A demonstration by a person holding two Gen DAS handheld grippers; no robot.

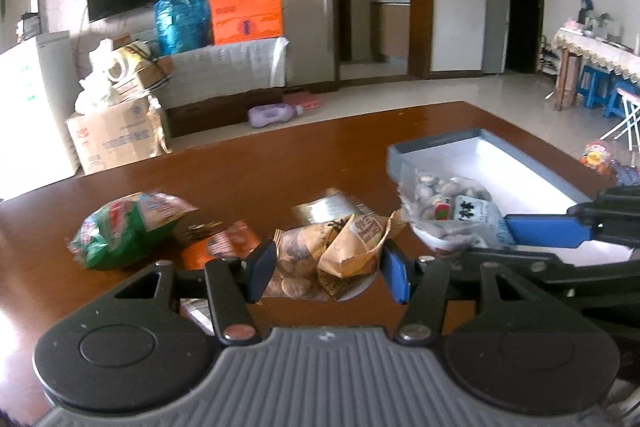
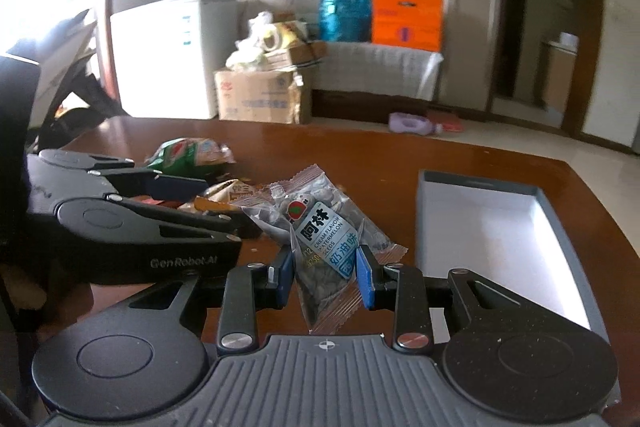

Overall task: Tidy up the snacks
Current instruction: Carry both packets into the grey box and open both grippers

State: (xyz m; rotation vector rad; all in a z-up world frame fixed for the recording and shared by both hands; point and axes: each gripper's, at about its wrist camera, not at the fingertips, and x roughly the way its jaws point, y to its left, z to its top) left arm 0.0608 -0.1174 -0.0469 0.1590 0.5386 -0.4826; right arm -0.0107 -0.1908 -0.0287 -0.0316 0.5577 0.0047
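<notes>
Snack packets lie on a brown table. My left gripper [image 1: 328,267] is shut on two tan snack packets [image 1: 344,247], held between its blue pads. My right gripper [image 2: 325,273] is shut on a clear watermelon seed packet [image 2: 324,247] with a blue label, held just above the table; it shows in the left wrist view [image 1: 452,215] too. A grey tray [image 2: 436,183] with a white inside stands to the right, nothing in it. A green snack bag [image 1: 120,231] and an orange packet [image 1: 224,247] lie at the left.
A silver foil packet [image 1: 328,207] lies behind the tan packets. The left gripper [image 2: 132,223] shows in the right wrist view, close beside the seed packet. The table's far edge [image 1: 280,131] runs behind the snacks, with cardboard boxes [image 1: 116,135] on the floor beyond.
</notes>
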